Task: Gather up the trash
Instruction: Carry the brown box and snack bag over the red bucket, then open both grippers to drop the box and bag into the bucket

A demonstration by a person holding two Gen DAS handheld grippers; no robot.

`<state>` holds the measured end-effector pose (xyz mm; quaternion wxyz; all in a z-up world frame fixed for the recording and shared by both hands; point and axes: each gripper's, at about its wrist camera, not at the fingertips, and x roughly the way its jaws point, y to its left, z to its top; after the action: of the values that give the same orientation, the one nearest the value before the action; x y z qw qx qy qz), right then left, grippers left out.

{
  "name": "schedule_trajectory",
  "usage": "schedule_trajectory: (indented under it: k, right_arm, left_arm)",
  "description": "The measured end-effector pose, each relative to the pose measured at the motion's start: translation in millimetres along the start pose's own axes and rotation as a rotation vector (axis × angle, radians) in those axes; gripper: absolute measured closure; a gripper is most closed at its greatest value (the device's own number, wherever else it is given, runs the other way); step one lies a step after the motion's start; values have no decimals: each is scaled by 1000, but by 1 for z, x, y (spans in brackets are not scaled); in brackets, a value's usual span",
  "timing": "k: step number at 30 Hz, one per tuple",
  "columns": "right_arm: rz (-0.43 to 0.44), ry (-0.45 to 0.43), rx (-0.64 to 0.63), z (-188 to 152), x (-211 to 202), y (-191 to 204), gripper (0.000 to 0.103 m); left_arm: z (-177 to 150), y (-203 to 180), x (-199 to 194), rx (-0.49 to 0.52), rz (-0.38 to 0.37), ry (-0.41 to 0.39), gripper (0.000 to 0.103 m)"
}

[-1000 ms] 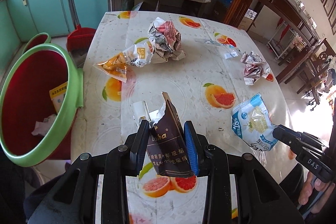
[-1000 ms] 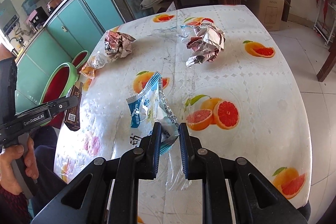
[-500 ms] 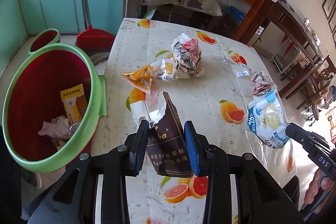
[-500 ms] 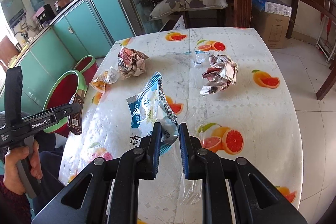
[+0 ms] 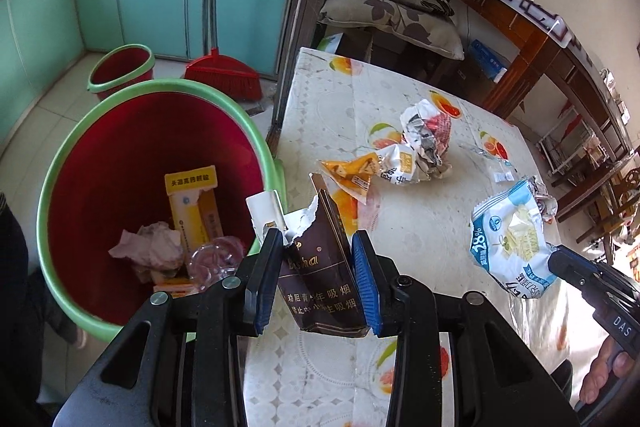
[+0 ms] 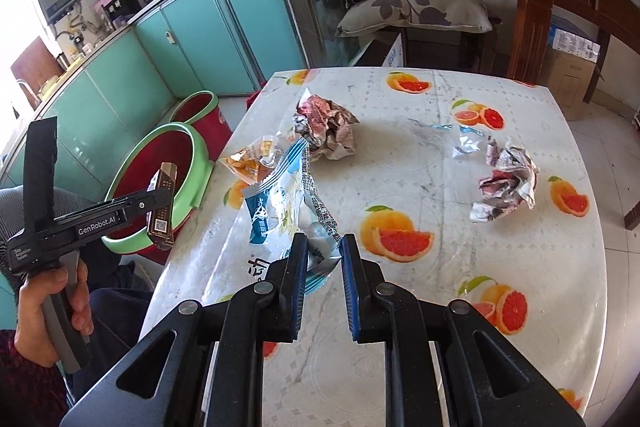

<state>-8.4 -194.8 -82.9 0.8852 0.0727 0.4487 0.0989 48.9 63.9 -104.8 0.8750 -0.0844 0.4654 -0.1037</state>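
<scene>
Left wrist view: the left gripper (image 5: 317, 281) is clamped on a torn brown cigarette pack (image 5: 324, 291), held beside the red bin (image 5: 72, 163) at the table's (image 5: 420, 247) left edge.

Right wrist view: the right gripper (image 6: 324, 283) pinches a blue-and-white snack bag (image 6: 284, 215) above the table's near left part.

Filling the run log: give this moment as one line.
left hand-held gripper: holds torn brown cigarette pack | right hand-held gripper: holds blue-white snack bag | red green-rimmed bin: beside table
</scene>
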Motion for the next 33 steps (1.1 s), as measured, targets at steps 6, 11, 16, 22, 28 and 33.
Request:
schedule_trajectory:
  k: [6,11,16,22,28,33]
  right_arm:
    - [37,-6,-15,12,9,21,88]
    - [63,-21,-31,24,10,39,88]
    - [83,-46,-66,39,9,65,88]
    - [113,-62,-114,60,17,103,88]
    - [155,-31,-142,77,49,144,88]
    - [156,20,-186,78,80,168,88]
  left_arm:
    - [5,14,-4,8,36,-8,69]
    - [9,25,-13,10,67,-19,69]
    - [17,36,-23,16,84,-44,68]
    - [24,58,-27,9,105,-55,68]
    - [31,86,-25,-9,139,-50,68]
    - [31,108,-13,-36,159,-28,68]
